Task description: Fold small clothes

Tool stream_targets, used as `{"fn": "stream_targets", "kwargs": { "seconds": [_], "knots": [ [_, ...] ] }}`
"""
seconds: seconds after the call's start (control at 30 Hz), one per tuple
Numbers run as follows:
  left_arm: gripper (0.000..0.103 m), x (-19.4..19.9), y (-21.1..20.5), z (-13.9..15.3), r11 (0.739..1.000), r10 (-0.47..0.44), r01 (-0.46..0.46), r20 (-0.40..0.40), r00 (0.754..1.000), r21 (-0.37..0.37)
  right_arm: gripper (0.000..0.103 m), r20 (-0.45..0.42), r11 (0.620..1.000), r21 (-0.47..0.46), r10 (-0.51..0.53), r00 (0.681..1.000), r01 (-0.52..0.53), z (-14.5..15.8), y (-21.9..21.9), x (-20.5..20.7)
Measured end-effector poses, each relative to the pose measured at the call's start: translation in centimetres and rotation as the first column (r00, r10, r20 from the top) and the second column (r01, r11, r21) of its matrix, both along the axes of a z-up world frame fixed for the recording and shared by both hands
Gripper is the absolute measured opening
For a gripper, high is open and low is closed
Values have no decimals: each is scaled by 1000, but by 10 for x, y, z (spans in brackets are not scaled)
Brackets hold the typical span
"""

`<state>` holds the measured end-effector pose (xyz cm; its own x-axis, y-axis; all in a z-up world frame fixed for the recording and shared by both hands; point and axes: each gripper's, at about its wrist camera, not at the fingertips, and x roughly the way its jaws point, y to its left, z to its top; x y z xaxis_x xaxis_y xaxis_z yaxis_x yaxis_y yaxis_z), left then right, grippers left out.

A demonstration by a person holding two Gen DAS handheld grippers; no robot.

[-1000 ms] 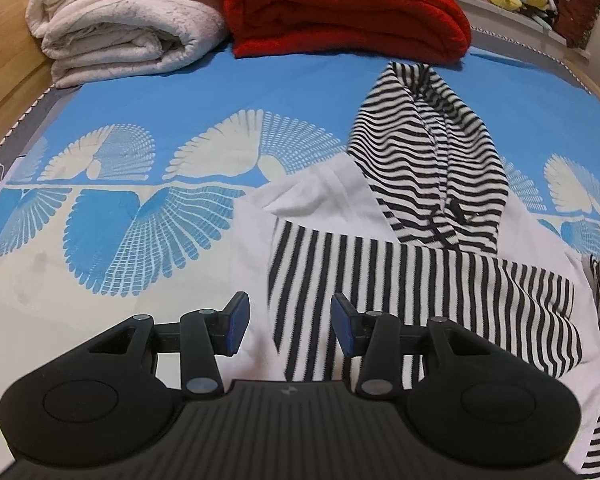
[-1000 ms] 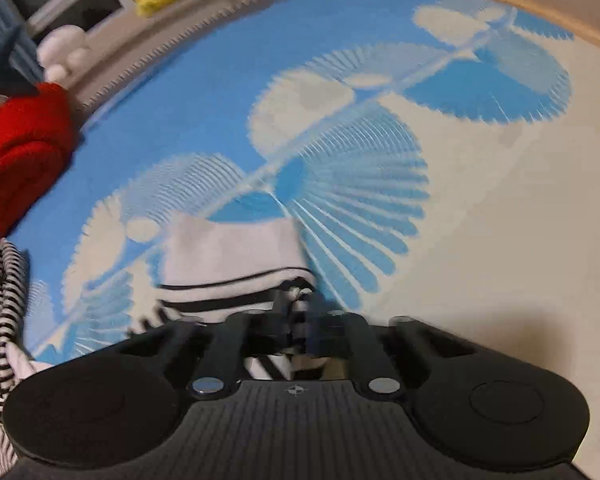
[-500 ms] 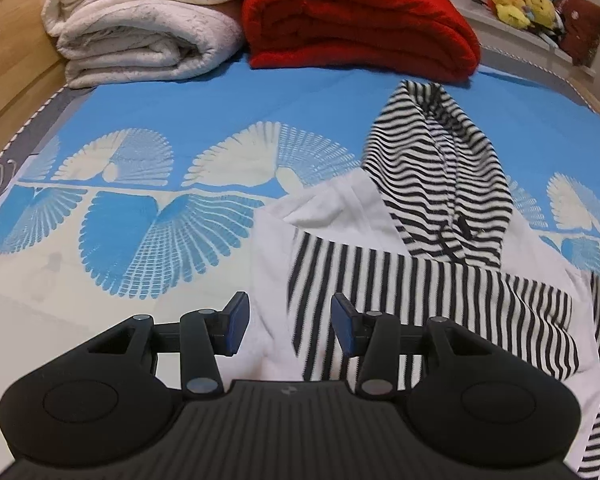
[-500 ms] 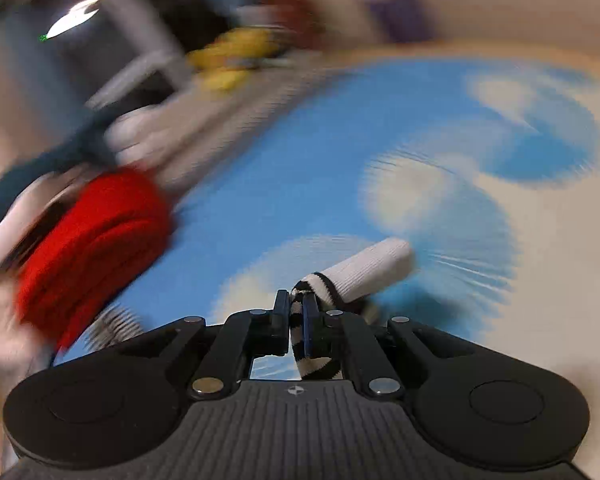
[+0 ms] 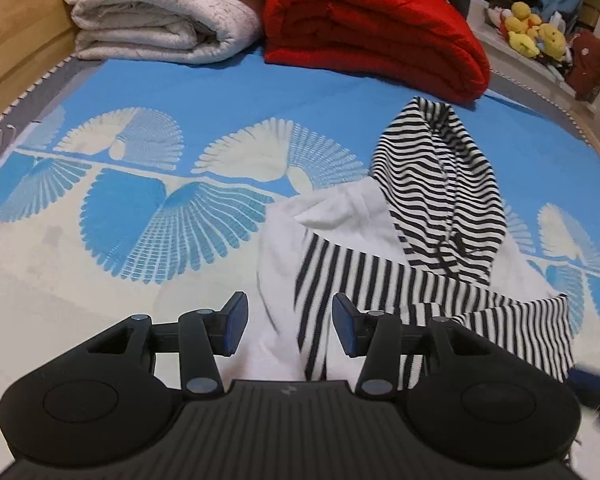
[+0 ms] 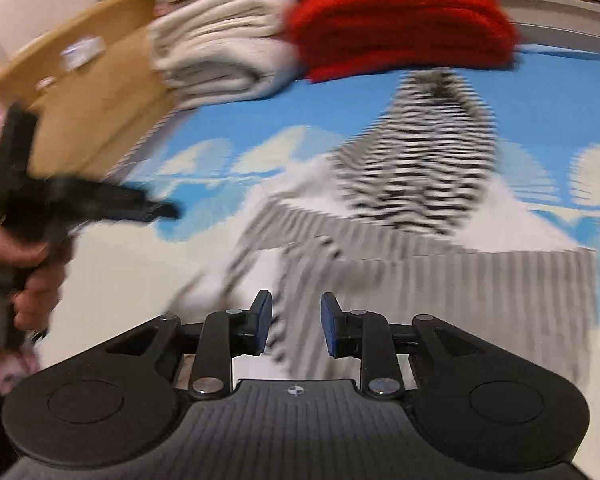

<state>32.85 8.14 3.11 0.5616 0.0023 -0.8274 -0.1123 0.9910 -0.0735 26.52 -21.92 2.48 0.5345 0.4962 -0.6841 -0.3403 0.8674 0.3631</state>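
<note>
Left wrist view showed the hoodie [image 5: 432,264] half folded; left gripper [image 5: 286,318] and right gripper [image 6: 296,322] both gaped, empty.

The striped hoodie [image 6: 420,216] is smeared by blur in the right wrist view, so its stripes cannot be told apart. Its lower part [image 5: 340,320] is hidden behind the gripper body. The toys [image 5: 532,34] are too small to name.

Both tools [image 5: 286,322] [image 6: 296,326] agape (nothing gripped)
</note>
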Motion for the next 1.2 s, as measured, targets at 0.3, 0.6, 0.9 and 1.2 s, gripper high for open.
{"fn": "stream_targets", "kwargs": {
  "seconds": [0.3,0.6,0.9,1.2],
  "knots": [
    [28,14,-5,-50,976,-102,75,-126,987,-202,45,4,893,-32,-449,893,449,31,-113,-31],
    [29,27,-19,-111,978,-97,46,-253,963,-202,47,-1,863,-124,-494,869,490,-4,-135,-18],
    [0,22,-29,-43,969,-220,209,-70,973,-132,46,-69,875,-172,-469,880,453,-25,-123,6],
    [1,-1,-27,-16,937,-339,346,-124,933,41,47,-159,857,-318,-469,869,405,-59,-112,17]
  ]
}}
